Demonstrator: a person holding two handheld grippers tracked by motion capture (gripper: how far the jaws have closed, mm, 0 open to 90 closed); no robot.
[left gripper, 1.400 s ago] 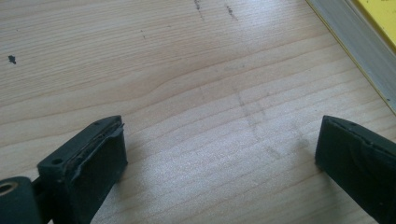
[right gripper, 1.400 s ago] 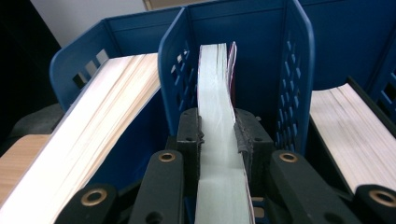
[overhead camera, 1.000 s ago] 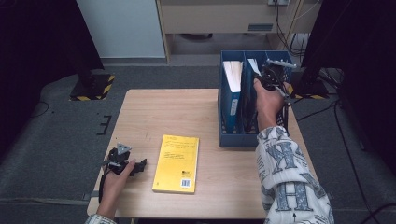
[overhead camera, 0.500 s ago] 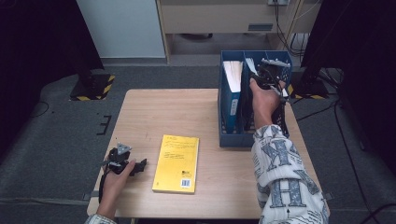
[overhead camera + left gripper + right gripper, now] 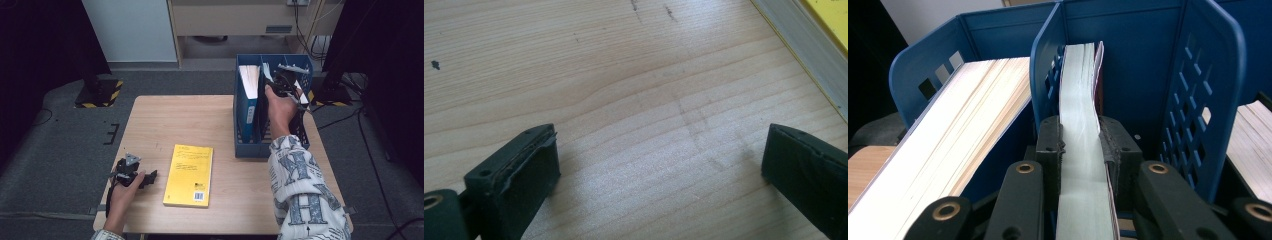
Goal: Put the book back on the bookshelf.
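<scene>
Centrally in the right gripper view, pinched edge-up by the right gripper (image 5: 1082,145) — thin book (image 5: 1079,120), pale pages, dark red cover, inside blue rack (image 5: 1148,55). No legible print. Left gripper (image 5: 659,165) spread over table (image 5: 624,75).

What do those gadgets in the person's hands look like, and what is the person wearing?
Both are black hand tools with two flat, padded jaws. The left gripper carries a grey three-cornered plate on top; the right gripper has a similar grey plate, and its arms show brass-coloured rivets. The right sleeve is white with large dark letters.
</scene>
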